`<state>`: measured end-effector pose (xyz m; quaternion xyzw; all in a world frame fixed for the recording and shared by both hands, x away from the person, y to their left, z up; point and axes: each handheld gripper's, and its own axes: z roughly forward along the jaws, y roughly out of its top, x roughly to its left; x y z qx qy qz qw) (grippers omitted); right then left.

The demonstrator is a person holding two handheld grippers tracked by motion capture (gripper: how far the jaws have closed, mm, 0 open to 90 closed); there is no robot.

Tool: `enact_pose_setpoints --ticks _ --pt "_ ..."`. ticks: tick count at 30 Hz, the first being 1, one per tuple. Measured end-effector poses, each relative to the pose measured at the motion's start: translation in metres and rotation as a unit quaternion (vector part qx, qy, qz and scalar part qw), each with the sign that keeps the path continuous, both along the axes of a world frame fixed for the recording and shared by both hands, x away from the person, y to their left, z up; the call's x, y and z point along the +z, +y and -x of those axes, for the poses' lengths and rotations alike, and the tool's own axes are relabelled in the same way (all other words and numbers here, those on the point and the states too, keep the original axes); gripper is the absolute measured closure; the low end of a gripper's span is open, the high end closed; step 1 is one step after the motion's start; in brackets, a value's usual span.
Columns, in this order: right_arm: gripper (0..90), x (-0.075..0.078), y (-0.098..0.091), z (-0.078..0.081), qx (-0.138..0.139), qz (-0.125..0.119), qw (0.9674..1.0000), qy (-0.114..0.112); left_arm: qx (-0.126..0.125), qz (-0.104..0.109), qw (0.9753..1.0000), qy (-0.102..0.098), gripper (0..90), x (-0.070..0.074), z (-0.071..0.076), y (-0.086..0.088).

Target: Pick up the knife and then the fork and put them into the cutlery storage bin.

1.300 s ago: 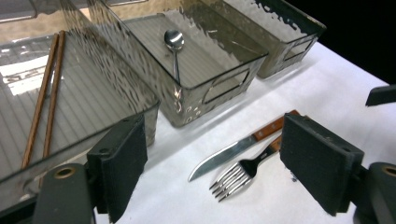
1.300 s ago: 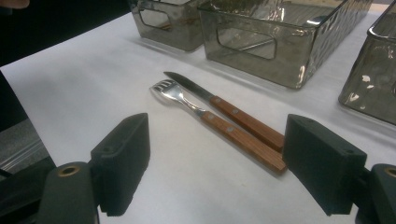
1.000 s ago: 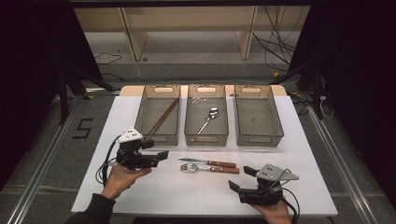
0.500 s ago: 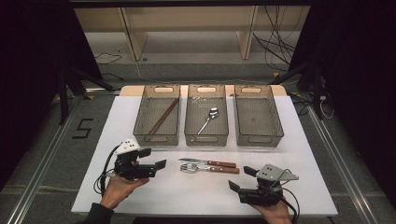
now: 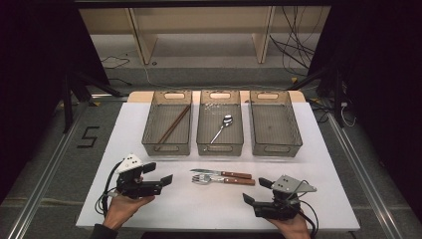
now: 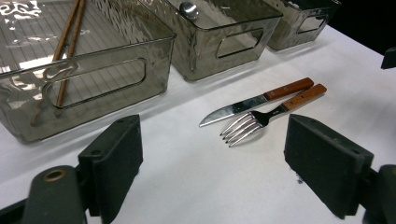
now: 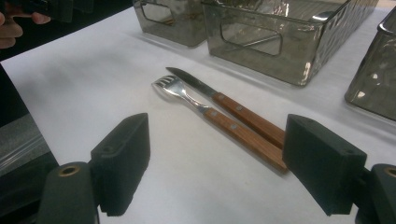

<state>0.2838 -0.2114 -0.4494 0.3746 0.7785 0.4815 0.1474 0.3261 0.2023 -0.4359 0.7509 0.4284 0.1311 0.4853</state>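
Moved since 1 second ago: left gripper [image 5: 166,178], down from beside the left bin to the near table area, now level with the cutlery pair and pointed at it. Unchanged: right gripper [image 5: 258,190], knife, fork, all 3 bins.

Item 1, left gripper. Jaws spread wide, nothing between them; in the left gripper view they frame the fork [image 6: 261,118] and knife [image 6: 252,101] from the tine end. I read this as my line-up for a pick, not yet a reach.

Item 2, right gripper. Jaws likewise parted and empty, resting just right of the fork's handle end, the hand low at the table's near edge.

Item 3, fork [image 5: 224,180]. Wooden handle, metal tines, flat on the white table [image 5: 199,209], on the near side of the knife and almost touching it.

Item 4, knife [image 5: 221,173]. Wooden handle, lying parallel to the fork, on its far side.

Item 5, bins beyond the fork. Left bin [image 5: 149,132] holds 2 chopsticks [image 5: 174,124]; middle bin [image 5: 203,129] holds 1 spoon [image 5: 221,128]; right bin [image 5: 293,129] looks empty.

Assessment: 2 pieces left to sort. Either gripper is placed to take one; because they lie so close, I judge a pinch on the fork risks nudging the knife.
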Motion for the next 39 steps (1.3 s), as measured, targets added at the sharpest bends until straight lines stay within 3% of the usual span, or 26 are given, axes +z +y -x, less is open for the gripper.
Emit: enact_pose_setpoints --ticks 4,11,16,20,25,31,39 --pt "24.2 0.001 -0.002 -0.001 -0.001 -0.004 1.0000 0.001 -0.003 -0.003 1.0000 -0.003 18.7 -0.001 0.002 0.000" --pt "24.1 0.002 -0.004 -0.007 0.020 0.017 0.9996 0.011 -0.007 -0.009 0.9999 -0.009 16.9 -0.003 0.005 -0.001" --pt "24.1 0.012 -0.005 -0.015 0.030 0.059 0.9978 0.006 -0.010 -0.002 0.9999 -0.011 16.7 -0.003 0.009 -0.001" --pt "24.4 0.020 -0.003 -0.028 0.049 0.081 0.9954 0.016 -0.012 0.004 0.9999 -0.009 16.5 -0.005 0.010 0.000" --pt "25.0 0.026 0.005 -0.045 0.062 0.121 0.9906 0.019 -0.012 0.000 0.9999 -0.012 16.2 -0.006 0.012 -0.001" --pt "25.8 0.032 0.024 -0.063 0.091 0.184 0.9784 0.025 -0.010 -0.003 0.9997 -0.020 16.3 -0.006 0.013 -0.001" --pt "27.7 0.033 0.038 -0.089 0.120 0.218 0.9669 0.057 -0.010 -0.002 0.9997 -0.024 16.2 -0.005 0.015 -0.001"
